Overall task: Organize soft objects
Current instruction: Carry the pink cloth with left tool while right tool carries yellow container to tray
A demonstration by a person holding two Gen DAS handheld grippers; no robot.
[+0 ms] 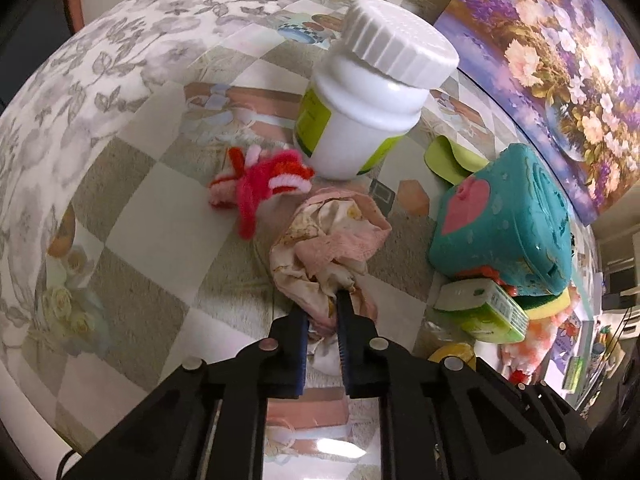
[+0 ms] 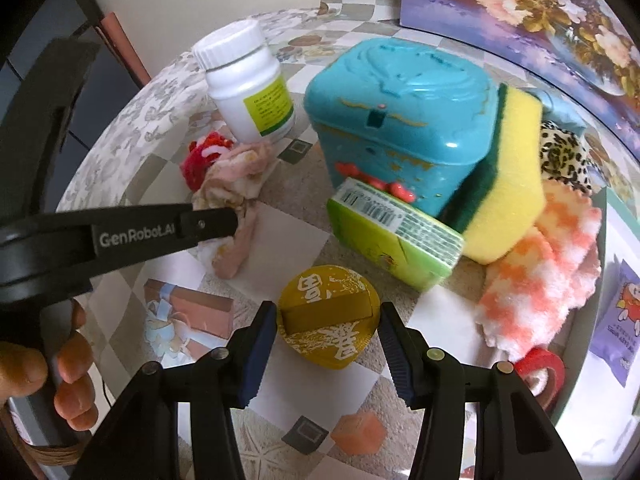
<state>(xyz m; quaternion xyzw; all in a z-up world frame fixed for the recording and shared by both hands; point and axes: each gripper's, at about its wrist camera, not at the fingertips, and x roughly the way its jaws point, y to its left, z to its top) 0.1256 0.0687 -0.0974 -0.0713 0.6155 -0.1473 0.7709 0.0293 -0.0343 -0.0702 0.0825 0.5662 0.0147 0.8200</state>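
Left gripper [image 1: 325,300]: its fingers are clamped on the near end of the cloth [image 1: 328,236], a crumpled pink and cream floral piece.
Cloth, place: on the checked surface [image 1: 168,216], in front of the white bottle [image 1: 372,92], touching or just beside the red fuzzy toy [image 1: 260,184].
Cloth, axis: in the left view the long axis runs away from the fingers toward the bottle; in the right view a pink tail hangs toward the surface, so the bunch looks partly lifted.
Why held so: pinching one end likely lets the whole soft bundle be carried off in one go.
Right gripper [image 2: 328,332]: fingers spread wide, holding nothing, one either side of the gold tin [image 2: 328,316]; I cannot tell whether they touch it.
Other soft things: yellow sponge [image 2: 508,184] leaning on the teal box [image 2: 400,120], orange-white fluffy cloth [image 2: 536,276] beside it, probably still to be sorted.
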